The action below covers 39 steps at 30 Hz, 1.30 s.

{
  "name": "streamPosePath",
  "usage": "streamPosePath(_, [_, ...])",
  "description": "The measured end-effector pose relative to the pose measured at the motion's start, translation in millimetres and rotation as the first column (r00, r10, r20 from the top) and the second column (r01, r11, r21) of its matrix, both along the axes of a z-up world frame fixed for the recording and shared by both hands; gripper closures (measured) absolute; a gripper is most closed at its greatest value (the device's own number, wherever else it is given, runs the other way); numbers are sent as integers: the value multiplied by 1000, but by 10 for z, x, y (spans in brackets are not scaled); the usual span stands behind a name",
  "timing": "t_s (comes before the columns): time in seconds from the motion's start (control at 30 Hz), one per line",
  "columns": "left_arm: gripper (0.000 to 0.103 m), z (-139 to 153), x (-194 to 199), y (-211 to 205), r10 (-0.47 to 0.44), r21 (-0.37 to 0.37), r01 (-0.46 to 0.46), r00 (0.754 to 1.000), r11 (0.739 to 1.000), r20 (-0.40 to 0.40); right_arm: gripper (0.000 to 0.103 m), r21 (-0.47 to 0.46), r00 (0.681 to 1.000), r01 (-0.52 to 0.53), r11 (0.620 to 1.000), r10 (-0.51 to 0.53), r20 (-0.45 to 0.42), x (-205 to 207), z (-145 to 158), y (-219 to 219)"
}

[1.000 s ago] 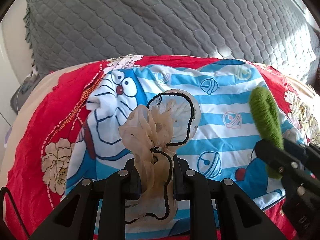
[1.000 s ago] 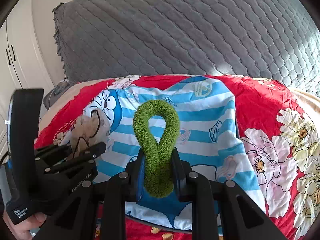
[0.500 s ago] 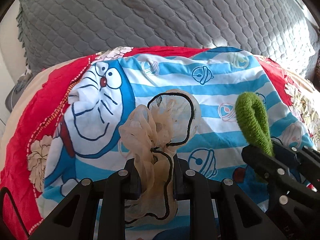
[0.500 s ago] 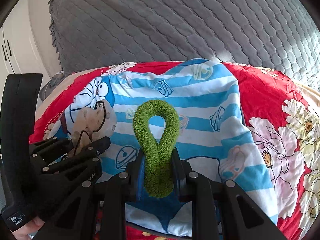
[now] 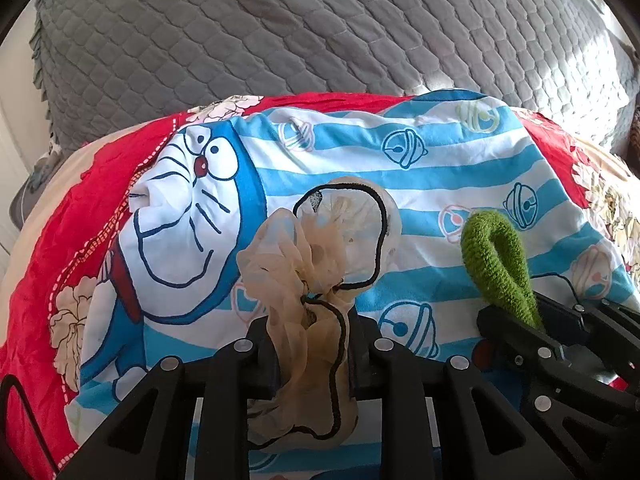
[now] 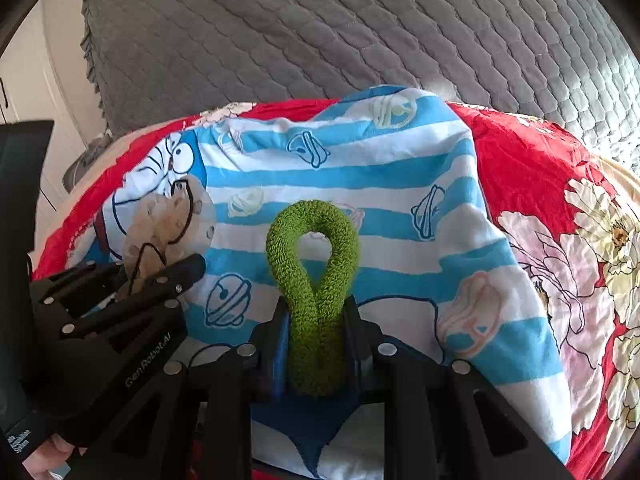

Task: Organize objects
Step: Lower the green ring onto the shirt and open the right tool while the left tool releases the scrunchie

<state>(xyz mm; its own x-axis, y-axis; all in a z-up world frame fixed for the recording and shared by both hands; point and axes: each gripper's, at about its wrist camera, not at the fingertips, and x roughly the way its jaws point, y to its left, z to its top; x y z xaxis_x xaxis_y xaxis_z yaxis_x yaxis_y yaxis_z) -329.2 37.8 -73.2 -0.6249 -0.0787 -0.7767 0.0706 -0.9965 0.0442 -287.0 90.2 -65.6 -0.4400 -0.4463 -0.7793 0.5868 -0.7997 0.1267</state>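
My left gripper [image 5: 310,344] is shut on a beige sheer scrunchie with black trim [image 5: 316,264], held upright above a blue-and-white striped Doraemon cloth [image 5: 400,168]. My right gripper [image 6: 316,332] is shut on a green knitted hair tie [image 6: 314,248], whose loop stands up between the fingers. In the left wrist view the green hair tie [image 5: 496,264] and right gripper [image 5: 536,336] sit close at the right. In the right wrist view the left gripper [image 6: 132,280] with the scrunchie [image 6: 168,224] is at the left.
The Doraemon cloth [image 6: 360,176] lies over a red floral bedspread [image 6: 560,208]. A grey quilted pillow [image 5: 320,28] rises behind. White cabinet doors [image 6: 24,92] stand at the far left.
Both grippers have moved forward over the striped cloth, which now looks larger. The two grippers stay side by side, each holding its hair tie.
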Motion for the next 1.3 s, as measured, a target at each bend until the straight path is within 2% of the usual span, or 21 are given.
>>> streamPosePath(0.13, [73,-5,13,-25,9,0,-9,1000,1000,-10,77,11,1000,-3,1000,3,-2,2,-6,-13])
streamPosePath(0.4, [68,-13,24,-35,12,-12,-12,1000,1000,-28,77,26,1000,-9,1000,9,-11,17,-3,-24])
streamPosePath(0.47, [62,-17,27,-50,17,-19,-17,999,1000,-33,76,41,1000,-14,999,15,-21,30,-5,-43])
streamPosePath(0.7, [52,-6,54,-95,23,-15,-23,999,1000,-37,69,85,998,-35,996,39,-43,76,-3,-89])
streamPosePath(0.77, [45,-2,68,-87,23,-34,-24,999,999,-33,66,86,998,-38,996,42,-43,78,-5,-92])
streamPosePath(1.03, [41,-10,136,-92,16,-43,-17,1000,999,-22,62,93,998,-43,995,47,-41,93,-14,-100])
streamPosePath(1.3, [34,53,232,-145,47,-40,-47,999,998,-13,55,93,998,-51,994,53,-23,92,3,-79])
